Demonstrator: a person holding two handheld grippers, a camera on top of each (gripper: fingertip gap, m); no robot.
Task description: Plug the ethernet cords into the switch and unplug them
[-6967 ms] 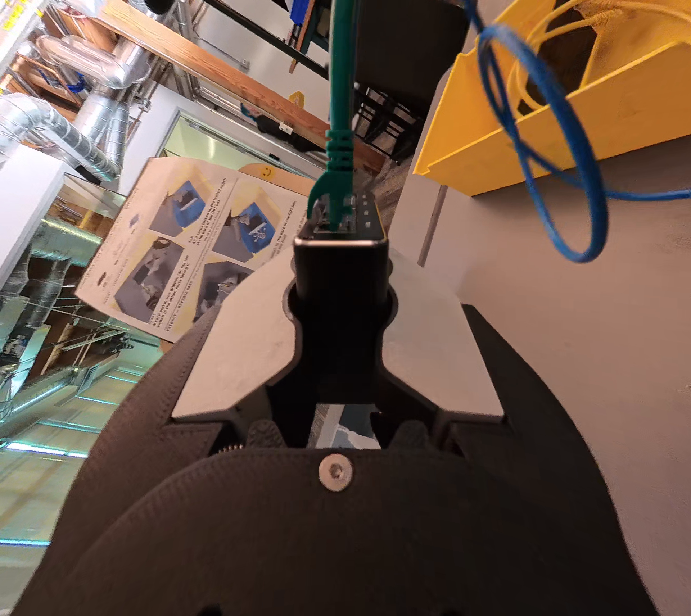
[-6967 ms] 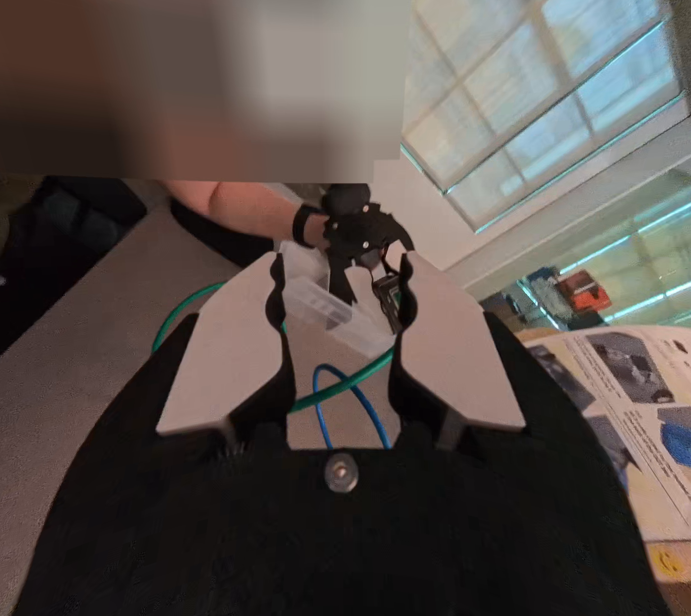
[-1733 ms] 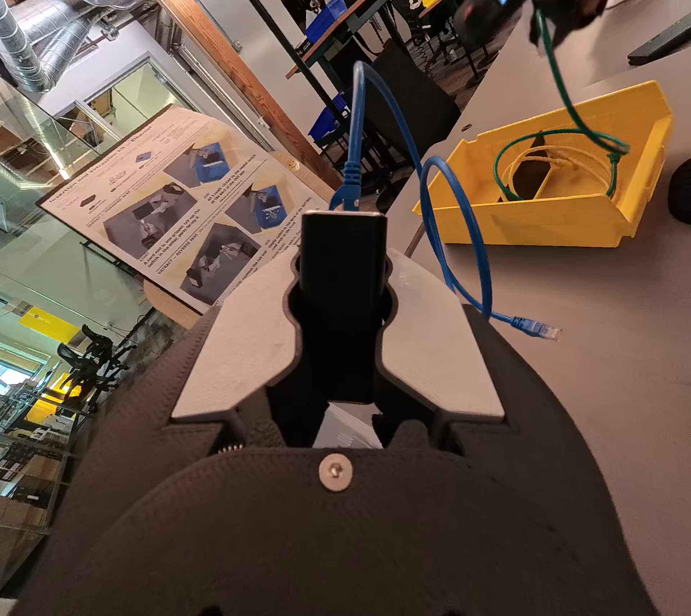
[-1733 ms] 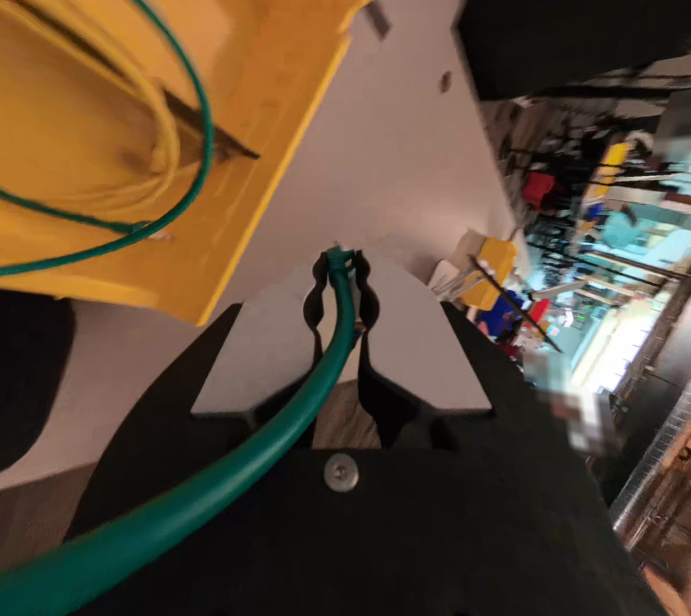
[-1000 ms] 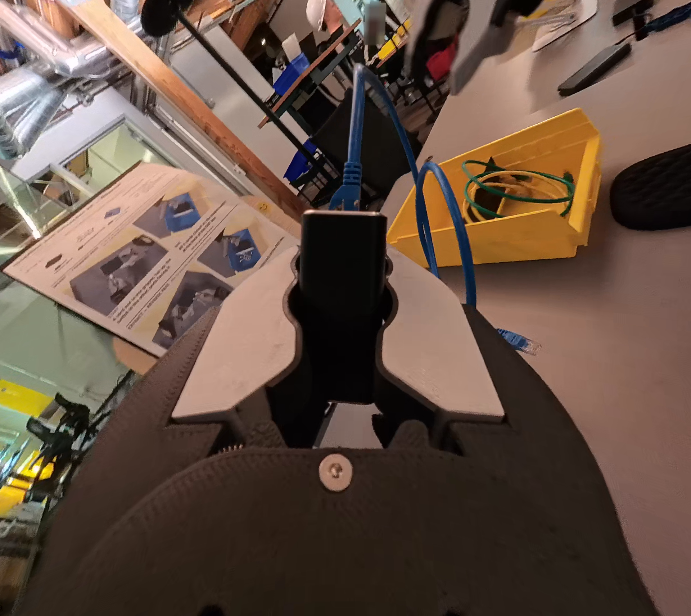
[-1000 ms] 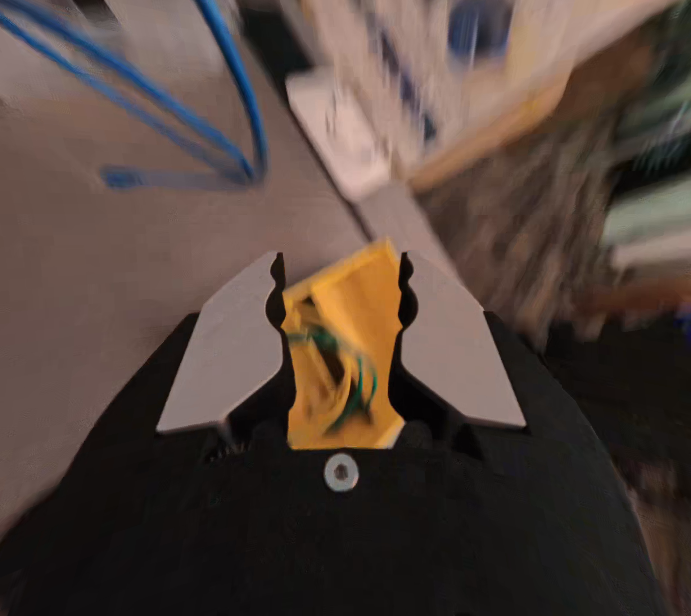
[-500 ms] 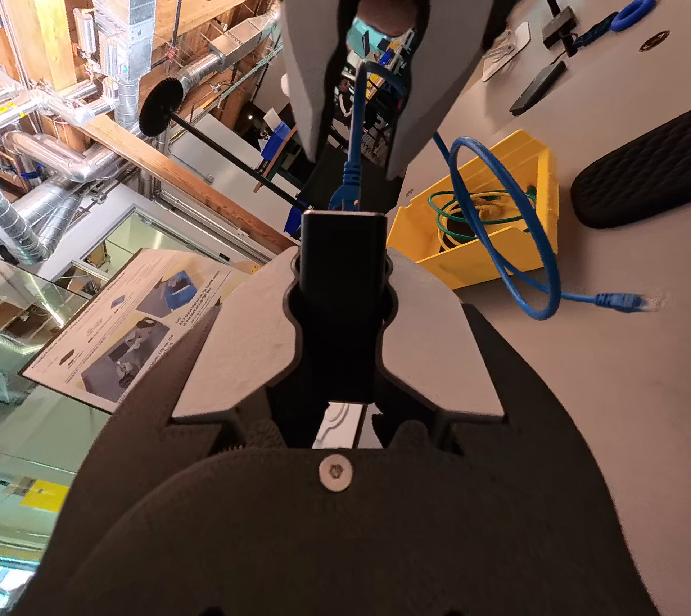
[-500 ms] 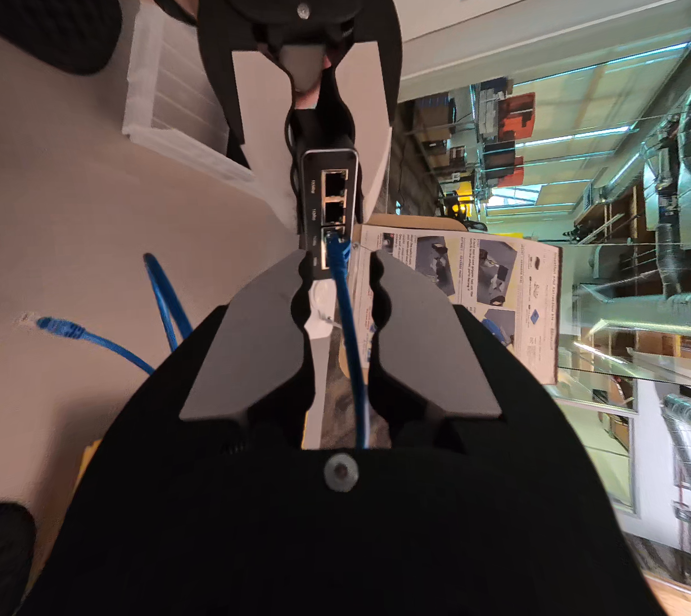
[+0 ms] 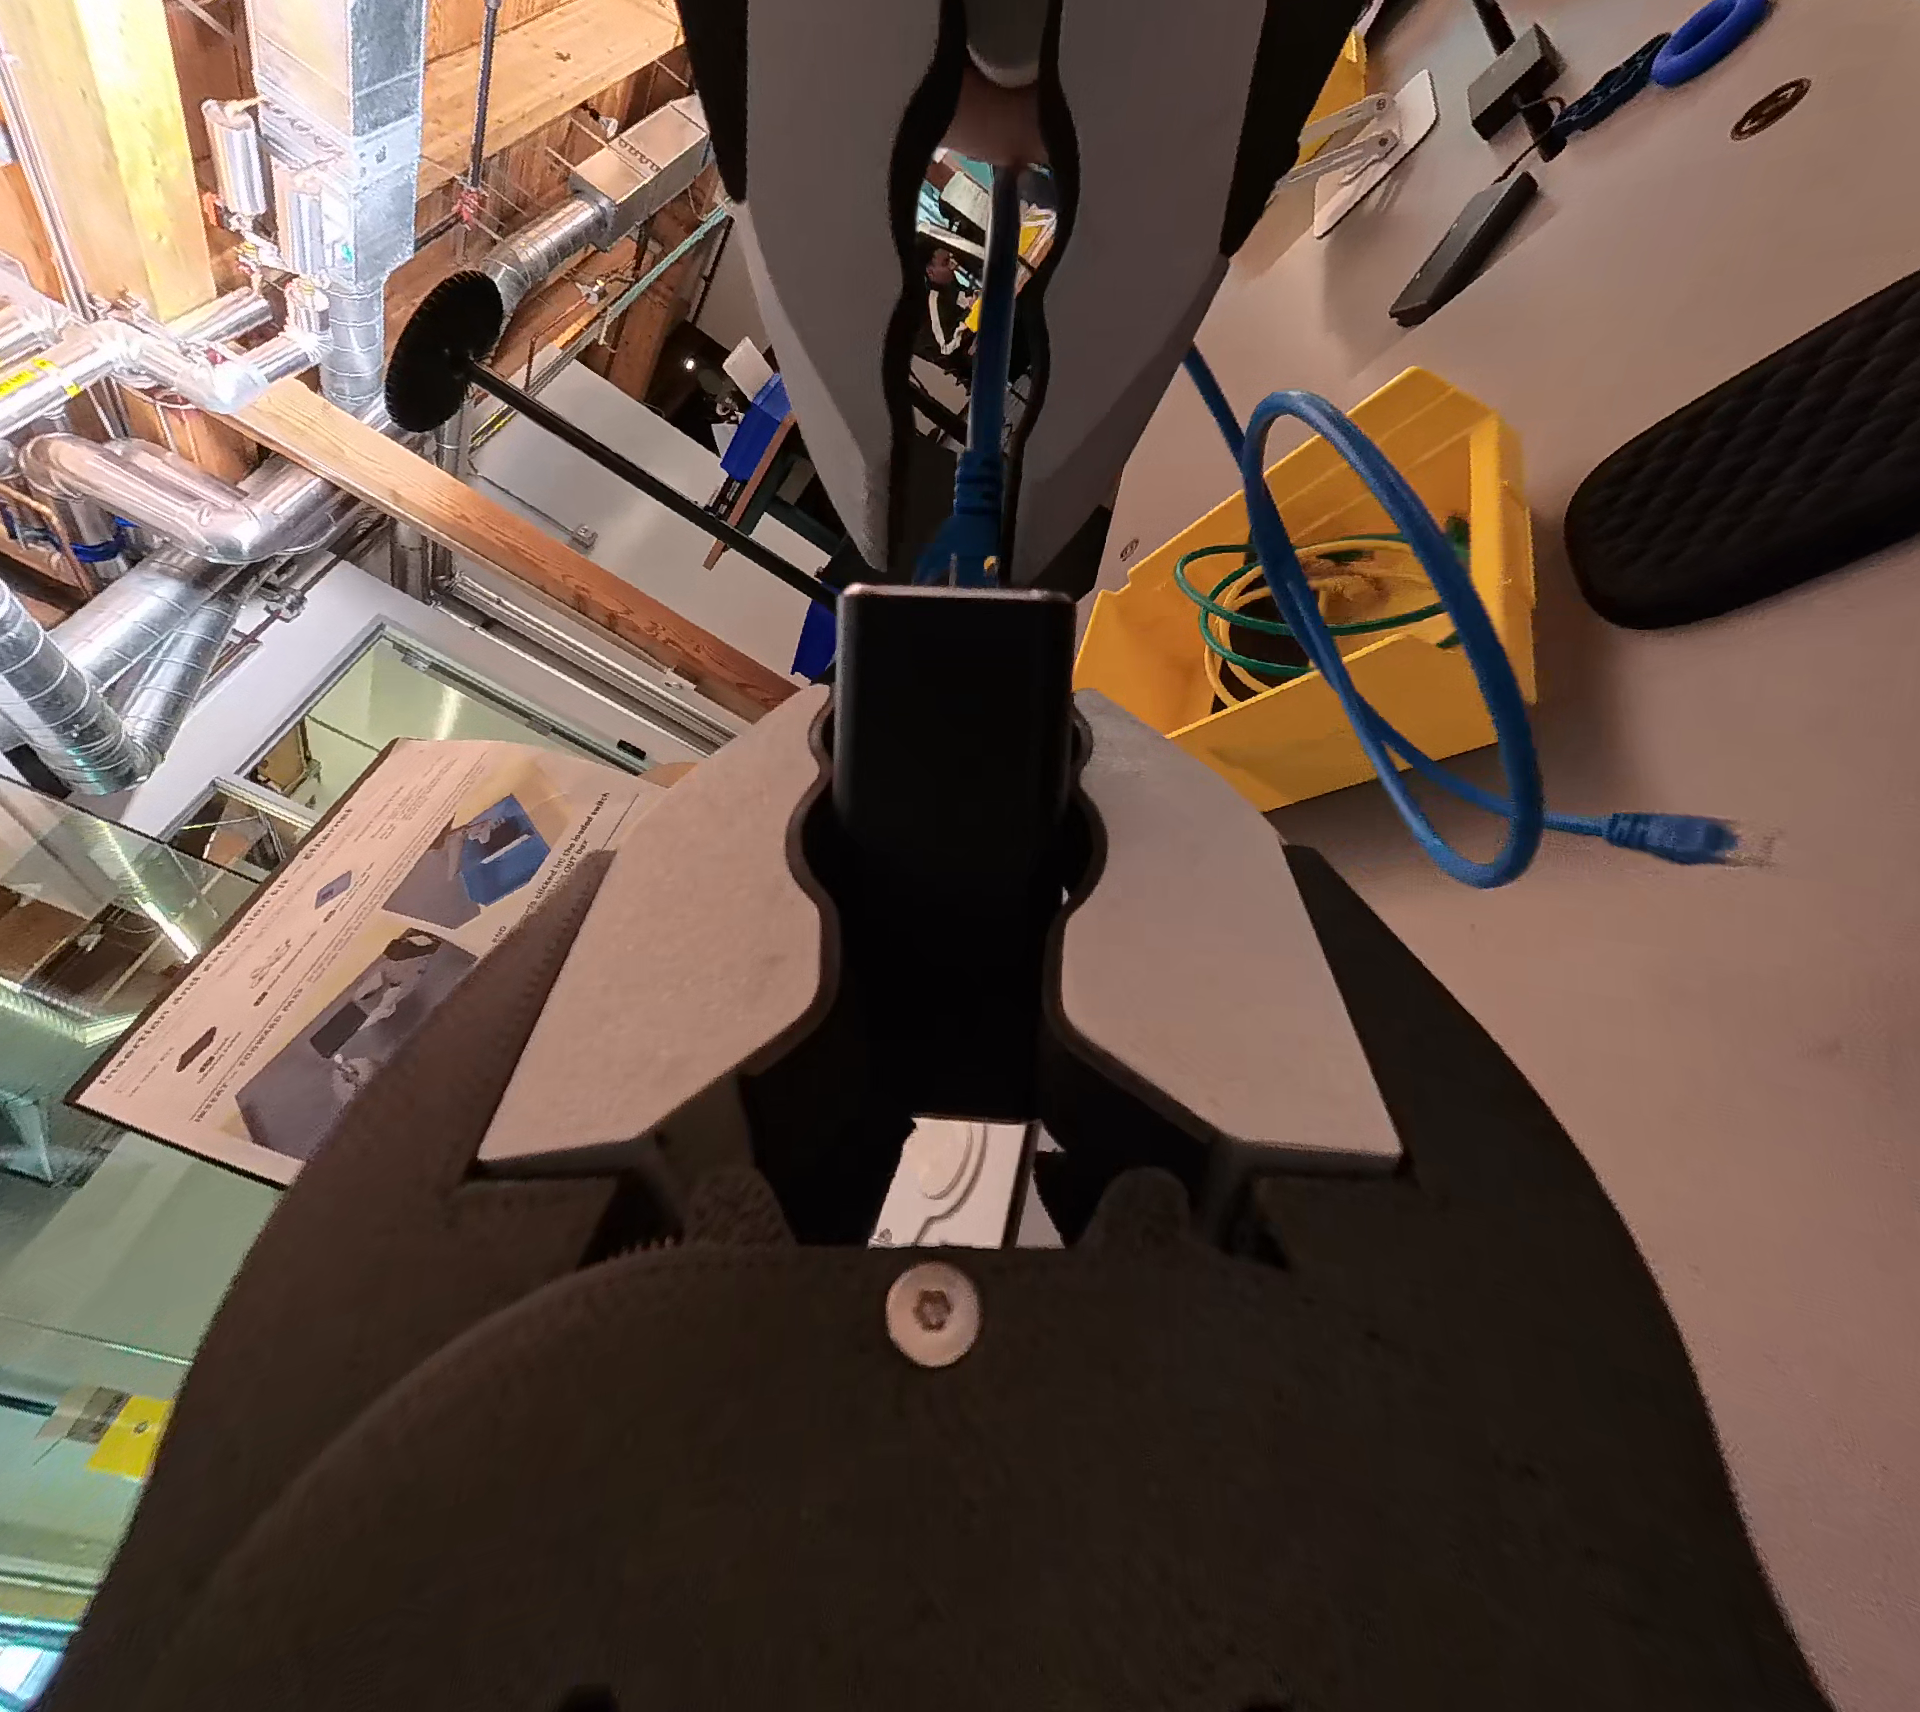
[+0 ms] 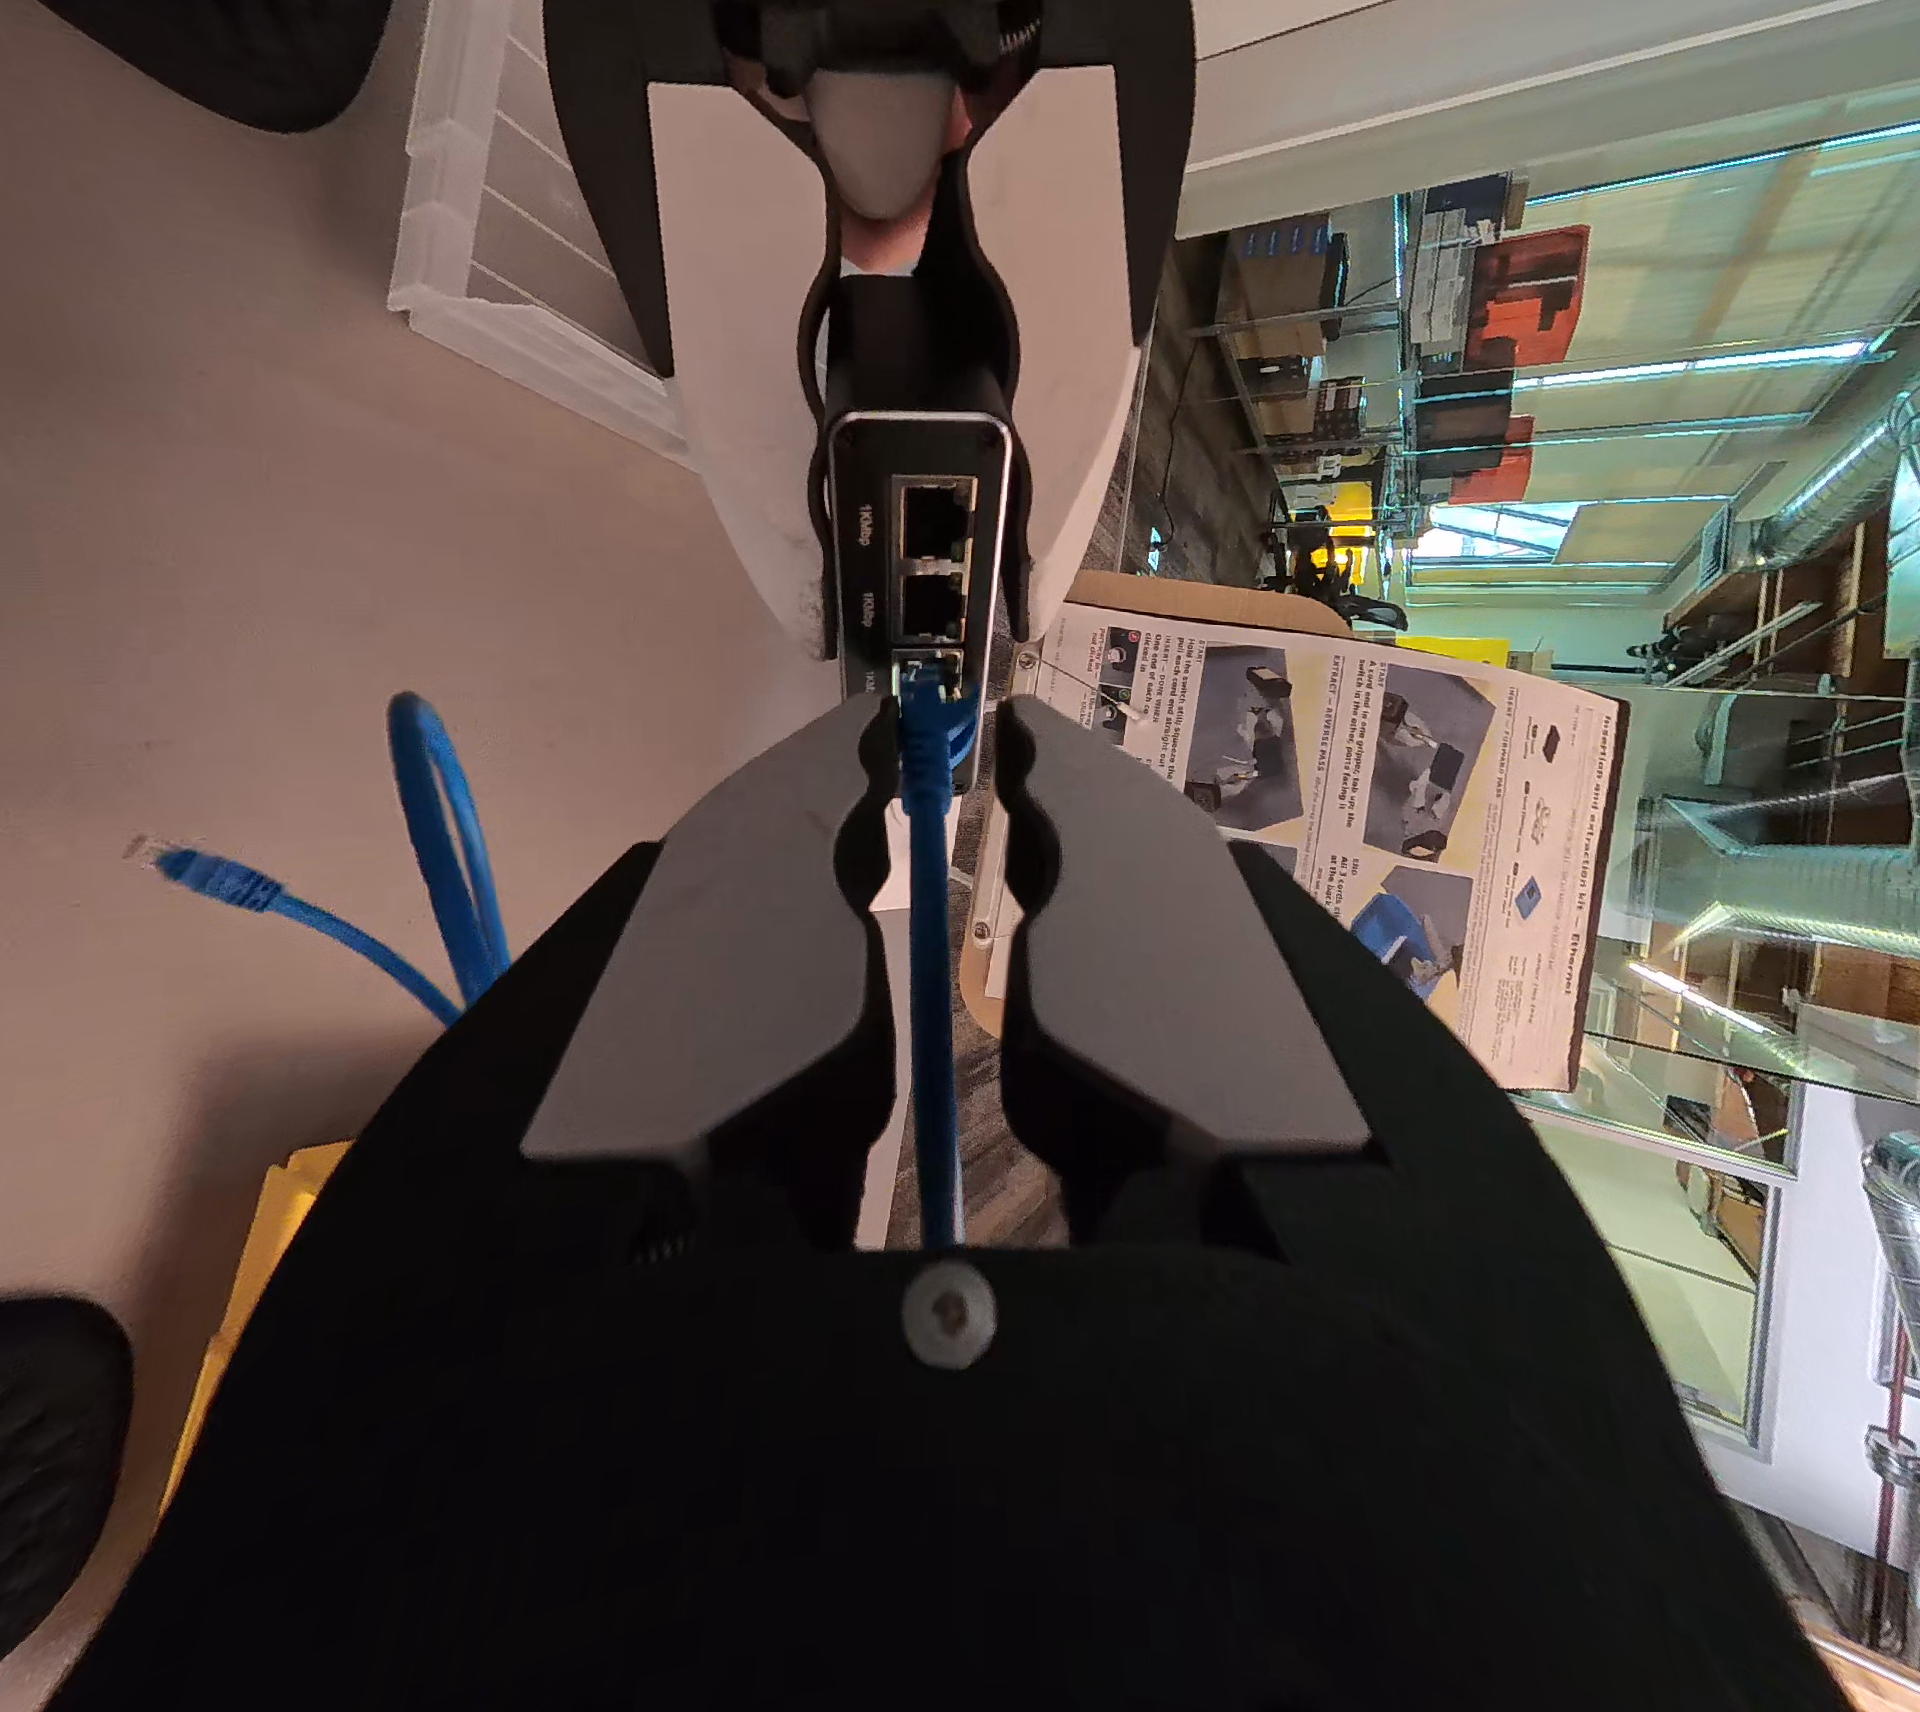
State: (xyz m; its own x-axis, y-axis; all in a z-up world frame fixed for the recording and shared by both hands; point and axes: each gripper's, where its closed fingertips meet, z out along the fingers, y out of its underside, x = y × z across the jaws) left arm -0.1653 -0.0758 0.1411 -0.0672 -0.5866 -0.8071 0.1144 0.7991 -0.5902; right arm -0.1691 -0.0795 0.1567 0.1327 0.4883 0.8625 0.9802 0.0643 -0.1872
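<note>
Left wrist view: a printed poster [image 9: 343, 945] with photo panels and lines of text stands left of the left claw [image 9: 951, 789]. The left claw is clamped on the black switch [image 9: 951, 727], a slim box with rounded edges held upright between the fingers. Directly ahead, the right claw [image 9: 971, 519] points back at the switch, its fingers a narrow way apart on either side of the blue cord [image 9: 982, 374], not visibly touching it. To the right, a yellow bin [image 9: 1351, 727] holds a green cord [image 9: 1216, 613] and a yellow cord [image 9: 1247, 675]; the blue cord loops before it, its free plug [image 9: 1673, 831] on the grey table [image 9: 1662, 1143].

Right wrist view: the switch face [image 10: 920, 550] shows stacked ports with small white markings beside them. The two upper ports are empty; the blue cord's plug [image 10: 925, 706] sits in the lower port.
</note>
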